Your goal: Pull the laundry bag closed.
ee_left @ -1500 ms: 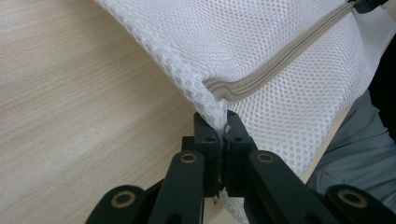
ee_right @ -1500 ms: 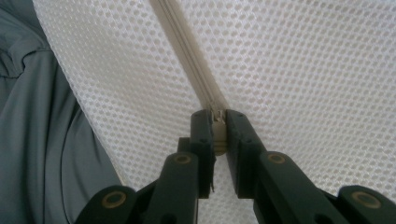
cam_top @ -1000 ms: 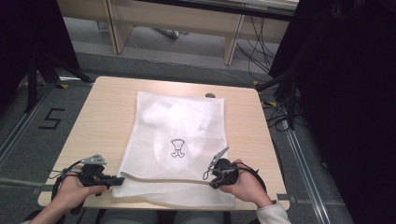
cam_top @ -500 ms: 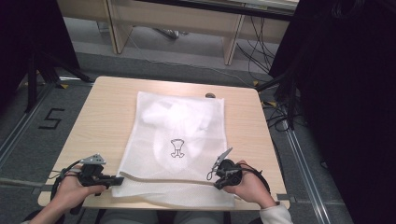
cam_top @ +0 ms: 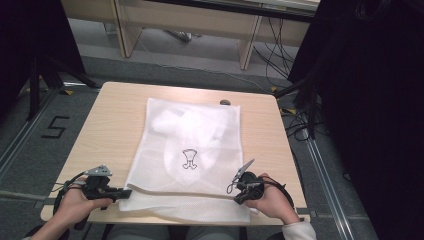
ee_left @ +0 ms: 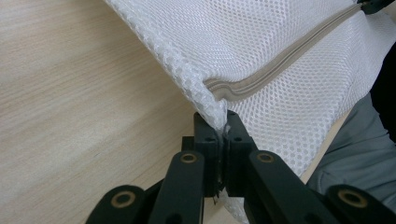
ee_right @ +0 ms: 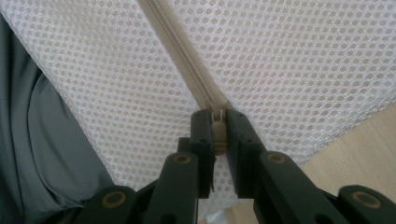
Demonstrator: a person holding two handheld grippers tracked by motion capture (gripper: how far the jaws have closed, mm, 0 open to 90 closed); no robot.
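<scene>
White mesh laundry bag (cam_top: 192,150) lay flat on the wooden bench (cam_top: 115,120), its near edge hanging slightly over the bench's front side. Carried a small black outline mark (cam_top: 189,159) at mid-panel and held pale bundled fabric (cam_top: 187,122) in the far half, visible through the mesh. Ran a beige zipper (cam_top: 180,192) across the near end, from the left corner toward the right.

Left gripper (cam_top: 121,192) sat at the bag's near left corner, held in the left hand (cam_top: 75,205). Seen in the left gripper view: left gripper (ee_left: 219,128) clamped with jaws closed on the mesh corner right where the zipper (ee_left: 280,65) ended, the fabric bunched up between the pads.

Right gripper (cam_top: 239,194) sat at the near right part of the bag, held in the right hand (cam_top: 272,200). Seen in the right gripper view: right gripper (ee_right: 217,126) with jaws closed on the zipper pull (ee_right: 217,133), a small beige tab pinched between the two black pads, the zipper (ee_right: 180,51) line running away from it across the mesh.

Grey trouser cloth (ee_right: 42,154) showed below the overhanging mesh.
</scene>
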